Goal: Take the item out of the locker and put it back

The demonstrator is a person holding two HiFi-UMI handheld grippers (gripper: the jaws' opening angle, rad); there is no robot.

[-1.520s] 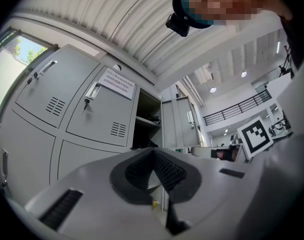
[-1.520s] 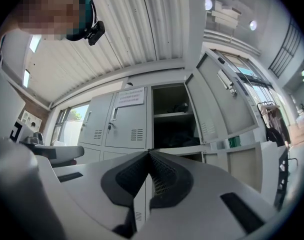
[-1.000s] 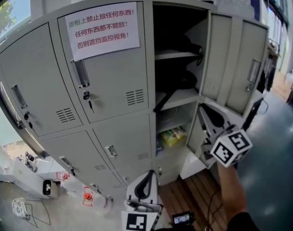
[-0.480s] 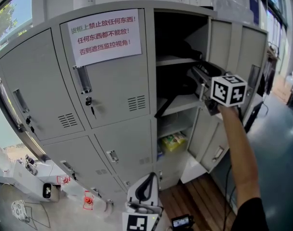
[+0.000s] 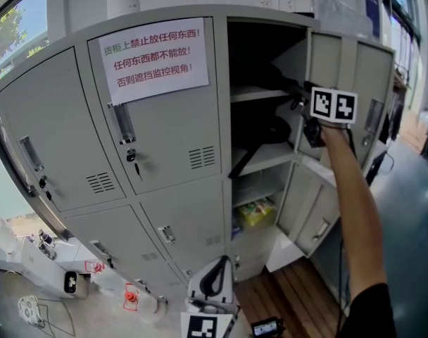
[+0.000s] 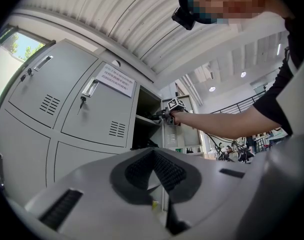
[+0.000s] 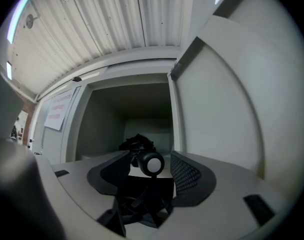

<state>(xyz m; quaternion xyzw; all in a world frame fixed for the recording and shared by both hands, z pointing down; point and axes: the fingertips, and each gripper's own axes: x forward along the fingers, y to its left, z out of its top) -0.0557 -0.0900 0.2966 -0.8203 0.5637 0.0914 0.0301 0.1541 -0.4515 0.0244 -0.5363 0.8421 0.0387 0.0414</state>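
lockers [image 5: 165, 160] in grey metal fill the head view, with a paper sign [image 5: 155, 55] in red print taped on one upper door. one column stands open, its door [image 5: 372, 69] swung out to the right. the right gripper [image 5: 297, 96] is held up at the top shelf [image 5: 260, 92], right at the mouth of that compartment, where a black folded umbrella [image 5: 270, 72] lies on the shelf. a black bag [image 5: 267, 129] sits on the shelf below with its strap hanging over the edge, and a yellow-green packet [image 5: 256, 213] is further down. the left gripper [image 5: 212, 279] hangs low at the bottom of the frame, well apart from all of it.

left gripper view: its two pads meet at the tips, clenched on nothing. past them you see the lockers and the person's arm [image 6: 217, 123] stretched out to the open compartment.

right gripper view: jaws are spread, and they've just been opening. the umbrella's handle [image 7: 152, 163] pokes out toward the camera between them, pale round end cap forward. it sits close to the left pad (can't tell if it touches), with a clear gap to the right pad [image 7: 187, 174], so released, not grasping. the rest of the umbrella lies on the shelf behind, inside the locker.
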